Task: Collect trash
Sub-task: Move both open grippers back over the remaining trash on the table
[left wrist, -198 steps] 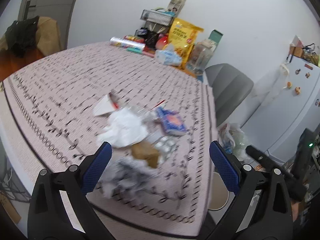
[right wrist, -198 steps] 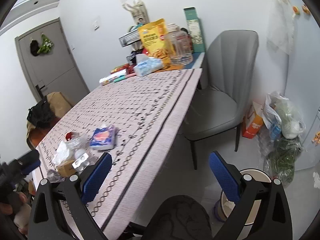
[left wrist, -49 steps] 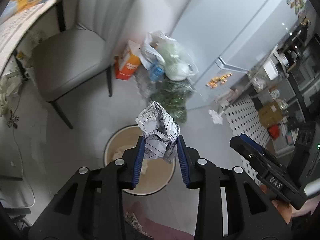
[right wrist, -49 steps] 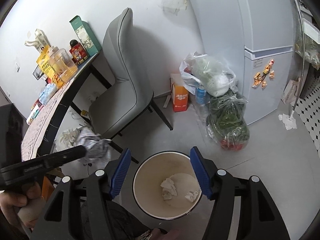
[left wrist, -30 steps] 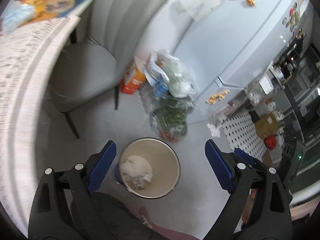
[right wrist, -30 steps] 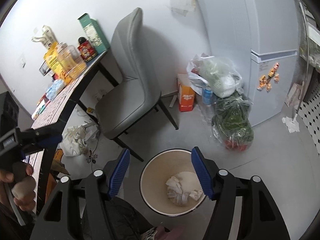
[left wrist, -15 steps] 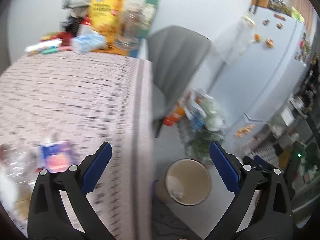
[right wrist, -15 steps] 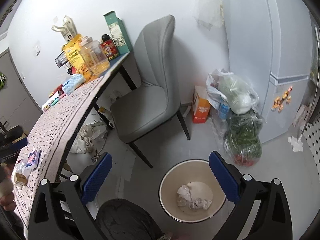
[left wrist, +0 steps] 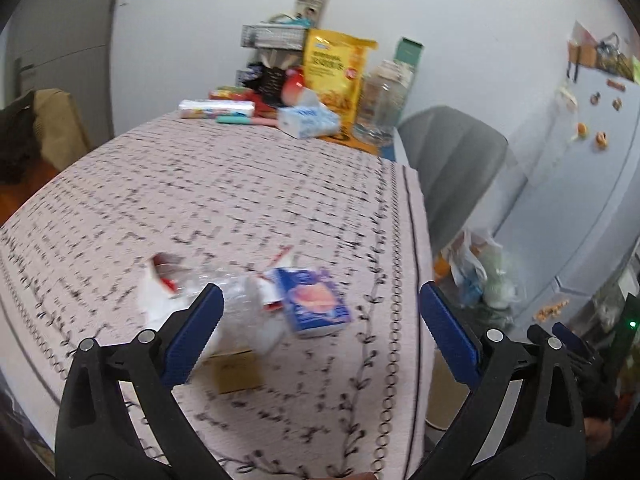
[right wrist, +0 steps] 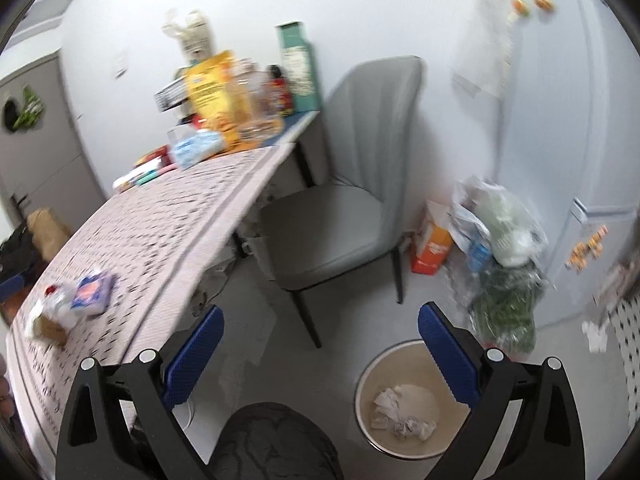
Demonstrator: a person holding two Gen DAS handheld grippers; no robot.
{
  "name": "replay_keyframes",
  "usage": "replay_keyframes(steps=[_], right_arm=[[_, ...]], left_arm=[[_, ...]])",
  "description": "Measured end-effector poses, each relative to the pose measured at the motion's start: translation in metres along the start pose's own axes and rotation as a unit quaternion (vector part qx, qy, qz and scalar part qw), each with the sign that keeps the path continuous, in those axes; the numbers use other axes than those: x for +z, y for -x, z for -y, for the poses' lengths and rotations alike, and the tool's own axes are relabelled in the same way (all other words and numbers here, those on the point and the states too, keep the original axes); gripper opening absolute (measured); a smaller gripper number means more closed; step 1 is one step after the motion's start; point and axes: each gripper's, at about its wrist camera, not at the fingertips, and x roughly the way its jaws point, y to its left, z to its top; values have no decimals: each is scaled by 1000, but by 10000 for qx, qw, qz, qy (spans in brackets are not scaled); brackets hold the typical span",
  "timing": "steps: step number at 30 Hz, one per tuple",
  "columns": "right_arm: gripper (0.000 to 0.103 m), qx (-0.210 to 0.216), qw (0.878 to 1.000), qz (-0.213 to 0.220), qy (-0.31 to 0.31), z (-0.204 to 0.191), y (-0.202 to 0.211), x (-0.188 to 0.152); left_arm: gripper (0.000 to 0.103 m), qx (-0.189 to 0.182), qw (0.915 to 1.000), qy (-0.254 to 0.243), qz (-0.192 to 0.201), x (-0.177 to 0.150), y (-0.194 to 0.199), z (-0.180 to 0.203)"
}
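Now bin [right wrist: 366, 400] w/ crumpled paper [right wrist: 404, 420], no lid

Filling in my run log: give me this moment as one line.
left gripper: open, empty, over table | right gripper: open, empty | bin: crumpled paper inside | blue packet: on table

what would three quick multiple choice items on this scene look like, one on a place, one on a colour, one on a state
1. Where does the round beige waste bin stand?
A. on the floor beside the grey padded chair
B. on the table
C. on the chair seat

2. What colour are the left gripper pads?
A. red
B. blue
C. yellow

3. How does the right gripper stand?
A. shut on a wad
B. shut on nothing
C. open, holding nothing

Answers: 1 A, the bin sits on grey floor by the chair legs; 2 B, both pads show blue; 3 C, the pads stand wide apart with nothing between them.
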Motion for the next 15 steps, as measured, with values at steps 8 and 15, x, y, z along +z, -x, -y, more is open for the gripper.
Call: replay_keyframes(steps=[8,15], right_arm=[[95,1054,9936,-185,348,-62,-2,4],[95,1310,9879,-398,734,-97,-5,0]], left_arm=[[97,286,9994,176,0,-21,8,-47],[96,90,9983,558,-143,-38,9,-81]])
